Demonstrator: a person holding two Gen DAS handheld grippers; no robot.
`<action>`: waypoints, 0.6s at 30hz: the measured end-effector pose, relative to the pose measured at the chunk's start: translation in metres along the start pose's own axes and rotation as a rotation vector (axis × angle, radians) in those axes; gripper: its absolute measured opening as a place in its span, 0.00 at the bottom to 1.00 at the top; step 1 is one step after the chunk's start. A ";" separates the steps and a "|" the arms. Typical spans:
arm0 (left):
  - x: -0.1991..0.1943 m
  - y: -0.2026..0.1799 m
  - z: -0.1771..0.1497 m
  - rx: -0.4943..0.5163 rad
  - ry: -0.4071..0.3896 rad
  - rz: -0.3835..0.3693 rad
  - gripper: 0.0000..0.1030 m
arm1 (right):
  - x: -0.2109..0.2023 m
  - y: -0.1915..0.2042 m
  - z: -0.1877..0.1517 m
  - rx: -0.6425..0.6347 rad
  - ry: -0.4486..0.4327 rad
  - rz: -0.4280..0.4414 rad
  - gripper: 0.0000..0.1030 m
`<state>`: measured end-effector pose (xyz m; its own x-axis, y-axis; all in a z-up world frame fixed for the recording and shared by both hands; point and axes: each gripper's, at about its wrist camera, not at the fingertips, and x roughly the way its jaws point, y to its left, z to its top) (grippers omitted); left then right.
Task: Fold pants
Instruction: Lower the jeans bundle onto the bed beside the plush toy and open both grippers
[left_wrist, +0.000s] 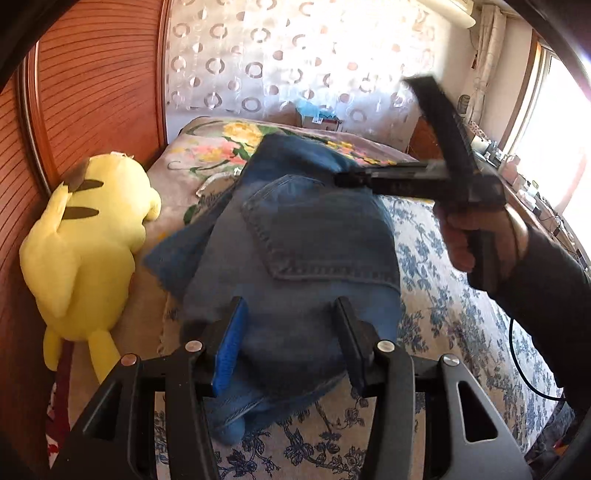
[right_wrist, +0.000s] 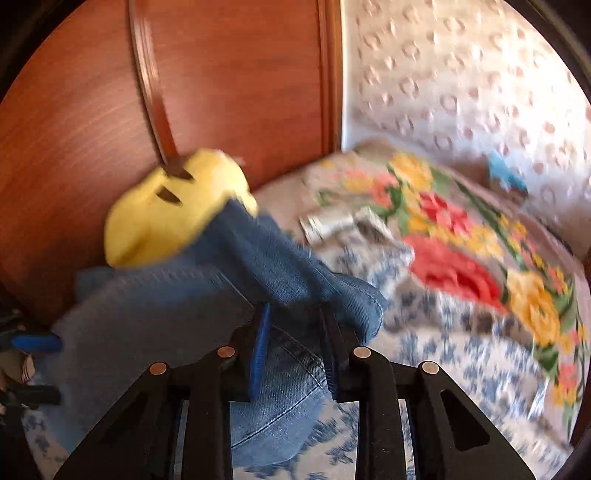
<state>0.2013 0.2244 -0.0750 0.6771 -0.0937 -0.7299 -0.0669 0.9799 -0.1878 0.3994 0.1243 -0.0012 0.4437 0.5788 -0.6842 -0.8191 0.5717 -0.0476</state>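
Note:
Blue jeans (left_wrist: 317, 240) lie folded on the bed, back pocket up. My left gripper (left_wrist: 290, 314) hovers over their near end, open, with nothing pinched between its blue pads. My right gripper (left_wrist: 341, 180), held by a hand (left_wrist: 476, 236) in a dark sleeve, reaches in from the right to the jeans' far end. In the blurred right wrist view, a thick fold of the jeans (right_wrist: 280, 273) runs between the fingers of my right gripper (right_wrist: 294, 314), which is shut on it.
A yellow plush toy (left_wrist: 85, 240) lies at the left against a wooden panel (left_wrist: 92, 74). The bed carries a blue-flowered cover (left_wrist: 443, 295) and a bright flowered blanket (right_wrist: 461, 240) at the far end. A cluttered shelf (left_wrist: 517, 173) runs under the window on the right.

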 end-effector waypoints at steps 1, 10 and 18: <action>0.002 -0.001 -0.003 -0.002 0.006 0.001 0.48 | 0.003 -0.002 -0.003 0.009 -0.009 0.009 0.26; 0.006 0.000 -0.013 -0.016 -0.009 0.014 0.48 | -0.014 0.005 -0.015 0.059 -0.047 -0.001 0.26; -0.003 -0.003 -0.014 -0.016 -0.030 0.039 0.56 | -0.058 0.021 -0.042 0.073 -0.112 0.033 0.29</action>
<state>0.1889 0.2196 -0.0813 0.6955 -0.0497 -0.7168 -0.1053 0.9798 -0.1701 0.3412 0.0784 0.0070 0.4578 0.6571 -0.5989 -0.8073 0.5894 0.0294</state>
